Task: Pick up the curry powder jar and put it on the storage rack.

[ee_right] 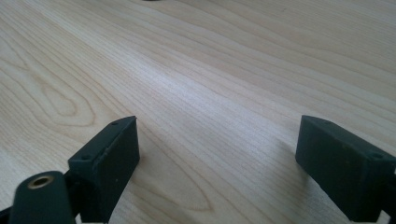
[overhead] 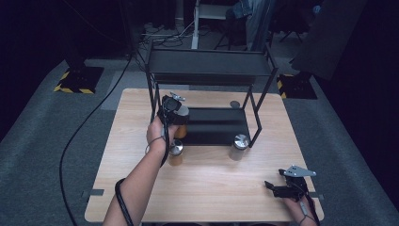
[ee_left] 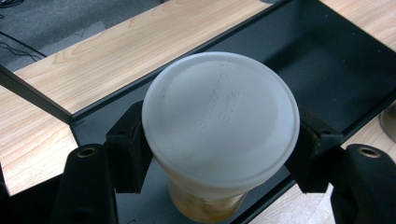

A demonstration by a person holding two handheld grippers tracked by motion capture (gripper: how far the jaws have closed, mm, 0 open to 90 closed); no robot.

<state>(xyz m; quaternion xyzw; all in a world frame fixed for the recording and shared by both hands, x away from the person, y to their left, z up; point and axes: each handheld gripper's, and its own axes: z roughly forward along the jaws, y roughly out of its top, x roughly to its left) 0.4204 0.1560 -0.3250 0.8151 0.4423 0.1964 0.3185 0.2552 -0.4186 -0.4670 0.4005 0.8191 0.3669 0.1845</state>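
A jar with a white plastic lid [ee_left: 219, 119] and amber contents sits between the jaws of my left gripper [ee_left: 219, 151], which is shut on its sides just under the lid. In the high view the left gripper [overhead: 180, 114] holds this jar [overhead: 182, 112] over the left end of the black lower shelf [overhead: 216, 127] of a metal rack. My right gripper [overhead: 272, 188] rests low at the table's front right. In the right gripper view its jaws [ee_right: 217, 154] stand wide apart over bare wood with nothing between them.
Two metal-lidded jars stand on the table in front of the rack, one [overhead: 176, 149] just below my left hand, one [overhead: 240, 142] by the rack's right front leg. A small round object [overhead: 235, 104] lies behind. The rack's upper shelf [overhead: 209, 61] overhangs the lower one.
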